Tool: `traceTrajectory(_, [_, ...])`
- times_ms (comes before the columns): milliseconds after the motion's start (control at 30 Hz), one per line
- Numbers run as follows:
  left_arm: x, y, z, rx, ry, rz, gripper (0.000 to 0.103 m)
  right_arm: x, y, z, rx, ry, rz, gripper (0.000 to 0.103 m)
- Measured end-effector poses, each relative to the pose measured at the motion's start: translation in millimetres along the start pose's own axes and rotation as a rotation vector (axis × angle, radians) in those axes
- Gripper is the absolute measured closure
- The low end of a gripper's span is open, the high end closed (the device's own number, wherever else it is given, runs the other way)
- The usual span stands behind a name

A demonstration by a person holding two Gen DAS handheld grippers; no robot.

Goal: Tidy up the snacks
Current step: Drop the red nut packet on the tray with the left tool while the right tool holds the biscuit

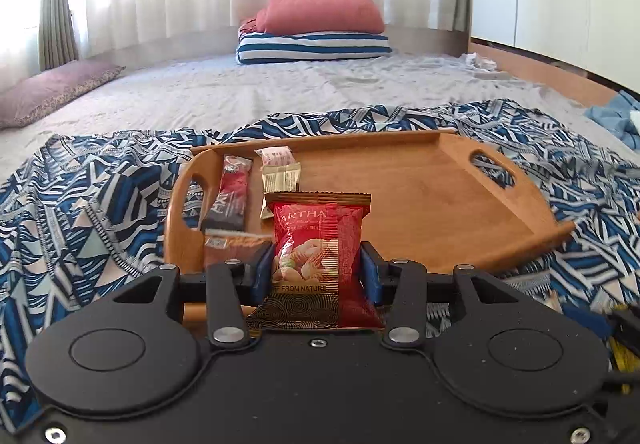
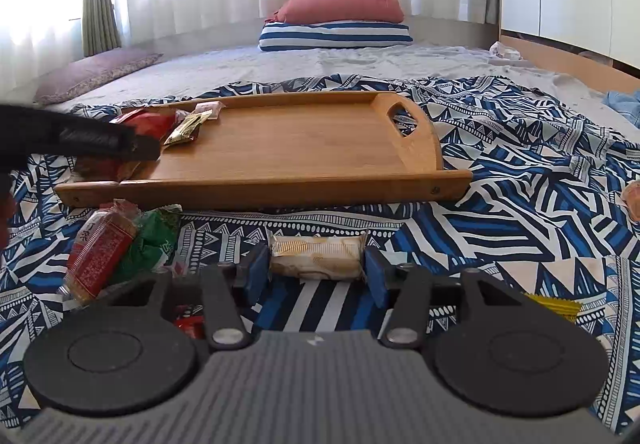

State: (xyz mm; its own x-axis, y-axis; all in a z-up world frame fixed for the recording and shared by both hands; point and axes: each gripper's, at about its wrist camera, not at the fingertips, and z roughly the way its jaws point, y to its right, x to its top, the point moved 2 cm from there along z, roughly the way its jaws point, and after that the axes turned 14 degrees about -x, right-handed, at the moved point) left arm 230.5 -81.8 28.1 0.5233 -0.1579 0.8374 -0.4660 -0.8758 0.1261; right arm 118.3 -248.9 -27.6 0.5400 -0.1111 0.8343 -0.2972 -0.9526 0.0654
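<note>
My left gripper (image 1: 316, 272) is shut on a red nut packet (image 1: 316, 244) and holds it upright over the near left part of the wooden tray (image 1: 420, 203). On the tray's left end lie a dark red bar (image 1: 232, 195), a beige packet (image 1: 280, 175), a small pink-white packet (image 1: 276, 155) and a brown packet (image 1: 236, 246). My right gripper (image 2: 317, 274) is low over the patterned cloth, in front of the tray (image 2: 300, 139). Its blue pads press on both ends of a pale biscuit packet (image 2: 316, 258), which lies crosswise between them.
A red boxed snack (image 2: 100, 252) and a green packet (image 2: 154, 240) lie on the cloth left of my right gripper. A yellow packet (image 2: 556, 308) lies to its right. Pillows (image 1: 320, 27) sit at the bed's far end. The tray's right half is bare wood.
</note>
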Motion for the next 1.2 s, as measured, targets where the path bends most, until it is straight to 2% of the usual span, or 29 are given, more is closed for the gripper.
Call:
traceTrajectory(233, [9,-11,37,0.038,-0.009,-0.075,0.061,-1,-5,-1,-0.010,0.006,-0.025,0.048])
traceTrajectory(500, [6,-15,58,0.065,-0.049,-0.080,0.060,-1,-4,-1,-0.006,0.002,-0.022,0.047])
traceTrajectory(700, [5,-17,62,0.066,-0.058,-0.110,0.060,0,-4,0,-0.006,0.000,-0.024,0.047])
traceTrajectory(1200, [9,-16,57,0.092,-0.059,-0.087,0.058,1,-5,0,-0.009,0.001,-0.029,0.047])
